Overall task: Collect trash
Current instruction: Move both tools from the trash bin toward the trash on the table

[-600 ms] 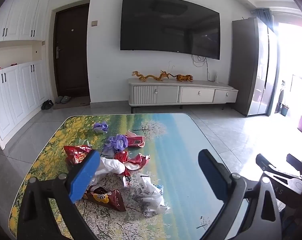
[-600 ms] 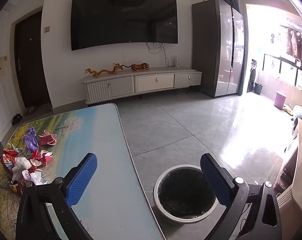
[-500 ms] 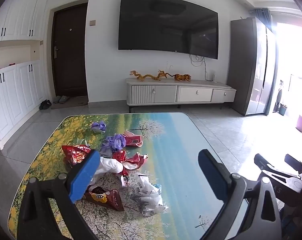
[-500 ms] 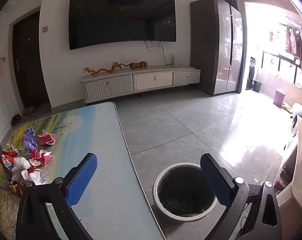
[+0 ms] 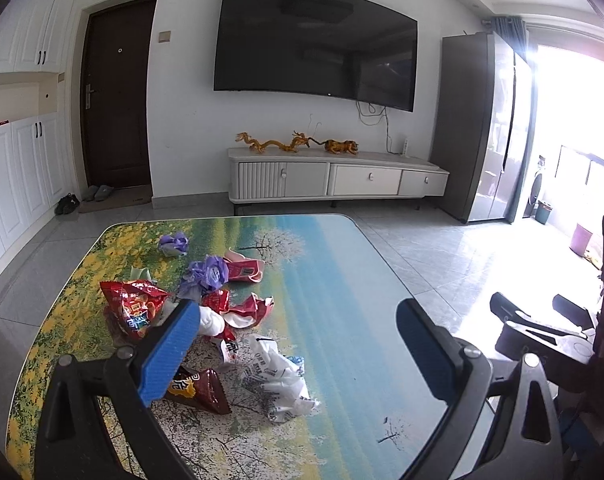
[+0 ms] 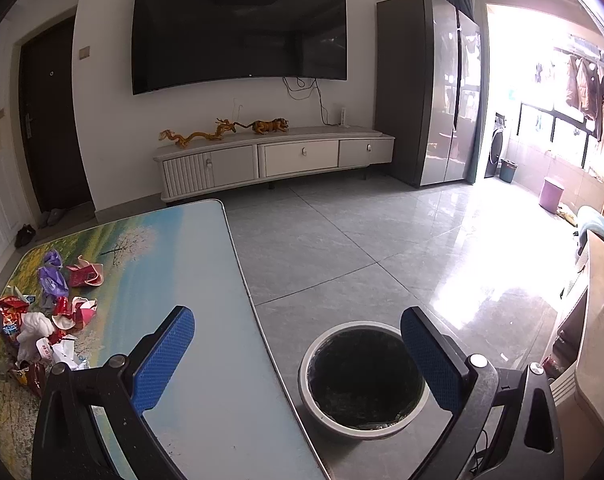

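Right now both grabbers are empty. Closest in, the left gripper (image 5: 298, 344) hangs over the near end of the table (image 5: 341, 280) with its blue fingers (image 5: 170, 354) spread wide. The right gripper (image 6: 298, 354) is spread wide too, half over the table edge and half over the bin (image 6: 363, 376) on the floor.

Just past the left fingers lies the trash, all in one loose heap on the left part of the table. Nearest is a brown snack bag (image 5: 200, 390) beside a crumpled white wrapper (image 5: 280, 376). Then come a white wad (image 5: 212, 320), a red chip bag (image 5: 136, 308) and torn red cups (image 5: 242, 308). Farther off are a purple bag (image 5: 208, 274) and a small purple ball (image 5: 174, 243).

All of it looks very light and soft (it should squash when pinched). I think the shiny bags could slip, so a bunched fold is the best spot to grab.

The bin has a dark liner, and I can see no trash inside it.
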Available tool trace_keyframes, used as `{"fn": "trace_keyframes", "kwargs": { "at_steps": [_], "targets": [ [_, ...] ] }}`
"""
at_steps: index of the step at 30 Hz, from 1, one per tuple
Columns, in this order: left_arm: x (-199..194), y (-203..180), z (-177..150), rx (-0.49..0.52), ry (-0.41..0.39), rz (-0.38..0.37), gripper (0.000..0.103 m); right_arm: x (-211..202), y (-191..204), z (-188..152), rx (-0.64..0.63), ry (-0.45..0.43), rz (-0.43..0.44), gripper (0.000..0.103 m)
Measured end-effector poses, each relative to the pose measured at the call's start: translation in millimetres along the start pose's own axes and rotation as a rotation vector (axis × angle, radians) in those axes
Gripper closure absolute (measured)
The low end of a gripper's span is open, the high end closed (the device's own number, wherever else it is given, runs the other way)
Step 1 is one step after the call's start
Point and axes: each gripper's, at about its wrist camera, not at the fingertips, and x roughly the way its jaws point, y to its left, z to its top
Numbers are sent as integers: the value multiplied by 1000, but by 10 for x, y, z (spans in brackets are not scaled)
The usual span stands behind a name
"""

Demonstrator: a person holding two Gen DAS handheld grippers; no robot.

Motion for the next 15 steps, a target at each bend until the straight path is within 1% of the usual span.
{"fn": "trace_keyframes", "kwargs": {
  "at_steps": [4,5,8,10,12,15],
  "targets": [
    [-45,-101,-55,28,4,-54,4,-10,6,11,-16,16,-13,0],
    [-54,-119,-68,33,6,-66,4,-12,17,19,-25,34,-20,0],
    [-48,-106,-95,30,15,-91,4,-28,30,21,-21,46,-12,0],
    [-36,-45,-104,24,19,-91,4,-50,53,33,-31,54,0,0],
    [-23,66,-90,7,23,-86,4,-62,96,47,-28,56,30,0],
    [-6,317,-33,-18,12,-40,4,-66,214,57,-40,61,88,0]
  ]
}}
